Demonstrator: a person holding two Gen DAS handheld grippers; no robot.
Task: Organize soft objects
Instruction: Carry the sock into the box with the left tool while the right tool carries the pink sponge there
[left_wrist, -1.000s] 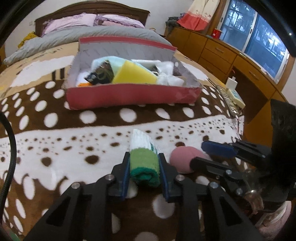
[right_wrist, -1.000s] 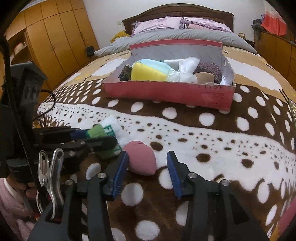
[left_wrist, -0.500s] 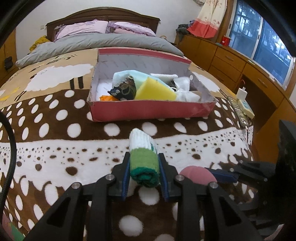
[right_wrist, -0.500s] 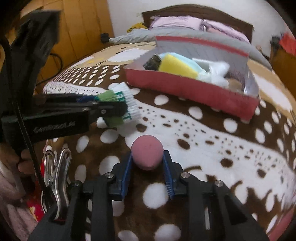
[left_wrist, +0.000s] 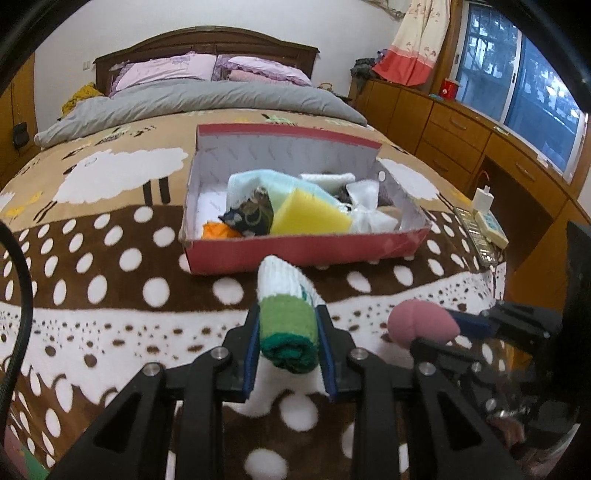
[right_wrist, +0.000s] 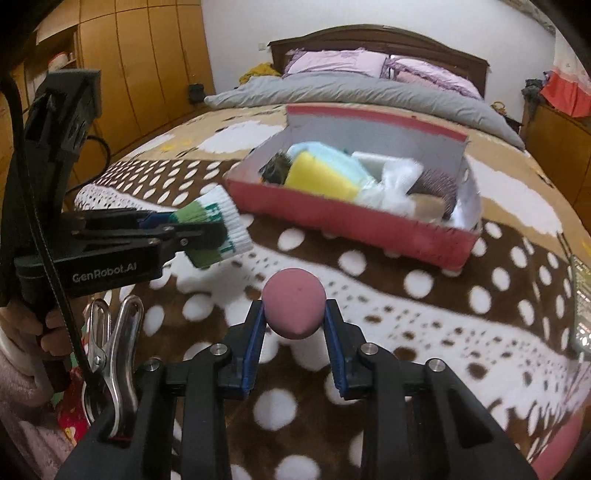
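My left gripper (left_wrist: 287, 325) is shut on a rolled green and white sock (left_wrist: 286, 317), held above the spotted blanket. The same sock (right_wrist: 218, 225) shows at the left of the right wrist view, in the left gripper (right_wrist: 201, 229). My right gripper (right_wrist: 294, 314) is shut on a pink egg-shaped sponge (right_wrist: 293, 308), lifted off the bed; that sponge (left_wrist: 421, 323) also appears at the lower right of the left wrist view. Ahead lies a red cardboard box (left_wrist: 306, 251) holding a yellow sponge (left_wrist: 310, 218), a light blue cloth, white fabric and other soft items.
A brown blanket with white dots (right_wrist: 424, 306) covers the bed. Grey duvet and pink pillows (left_wrist: 166, 70) lie at the headboard. Wooden drawers (left_wrist: 461, 125) run along the right, wardrobes (right_wrist: 140, 62) on the left. A remote and a charger (left_wrist: 484, 218) sit at the bed's right edge. A hand (right_wrist: 26, 328) holds the left gripper.
The right gripper closed on the pink sponge, which lay on the blanket a second ago, and lifted it. The left gripper rose slightly with the sock, and the box now appears nearer in view.
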